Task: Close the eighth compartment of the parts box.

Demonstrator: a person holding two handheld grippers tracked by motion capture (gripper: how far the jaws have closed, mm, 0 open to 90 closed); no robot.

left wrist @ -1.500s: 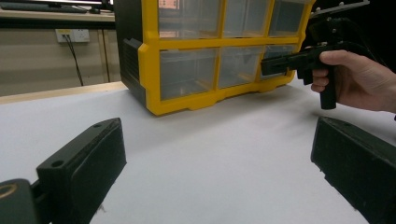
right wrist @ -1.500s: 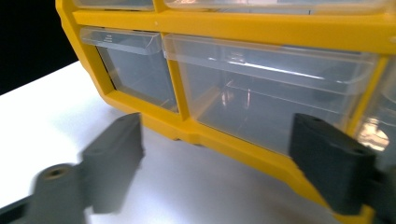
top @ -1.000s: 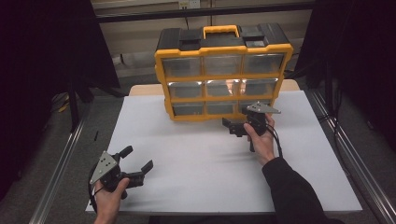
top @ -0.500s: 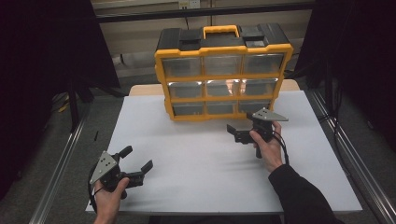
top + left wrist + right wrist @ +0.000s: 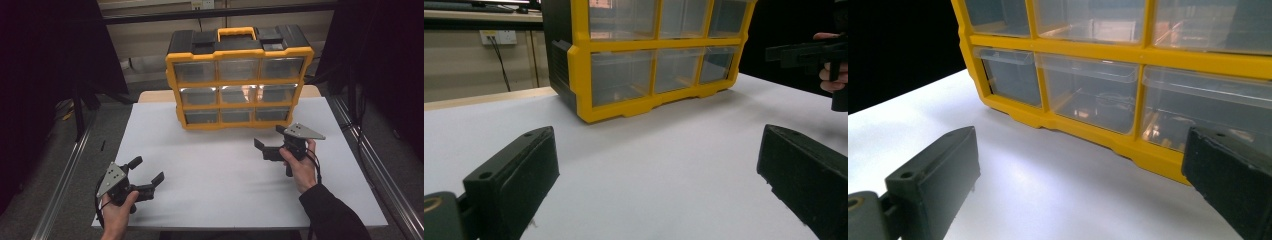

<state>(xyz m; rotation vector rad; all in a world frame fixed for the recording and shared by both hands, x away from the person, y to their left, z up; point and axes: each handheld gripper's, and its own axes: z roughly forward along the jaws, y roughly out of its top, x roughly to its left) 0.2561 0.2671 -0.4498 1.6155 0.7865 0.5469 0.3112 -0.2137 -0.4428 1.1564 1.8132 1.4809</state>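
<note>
Fingers, high view: both pairs spread wide and empty; left gripper (image 5: pixel 142 179) sits at the near left corner of the white tabletop (image 5: pixel 215 165), right gripper (image 5: pixel 272 142) hovers right of centre, just in front of the cabinet.
Cabinet, high view: yellow-and-black plastic drawer cabinet with clear drawers (image 5: pixel 239 75) stands at the far middle of the tabletop, nine drawers in three rows, all pushed in as far as I can tell.
Change, high view: right gripper has drawn back from the bottom right drawer (image 5: pixel 271 114) toward the near side over the last second; left gripper has stayed put.
Meaning: I judge the right hand is between contacts, either just finished at that drawer or lining up again; no drawer stands open.
Left gripper view: black fingers (image 5: pixel 514 175) wide apart over bare tabletop; cabinet (image 5: pixel 644 70) ahead, well apart; the other hand (image 5: pixel 831 80) with its gripper at far right.
Right gripper view: fingers (image 5: pixel 933 175) parted, nothing between them; bottom row of clear drawers (image 5: pixel 1088 95) near, not touched; contents too faint to name.
</note>
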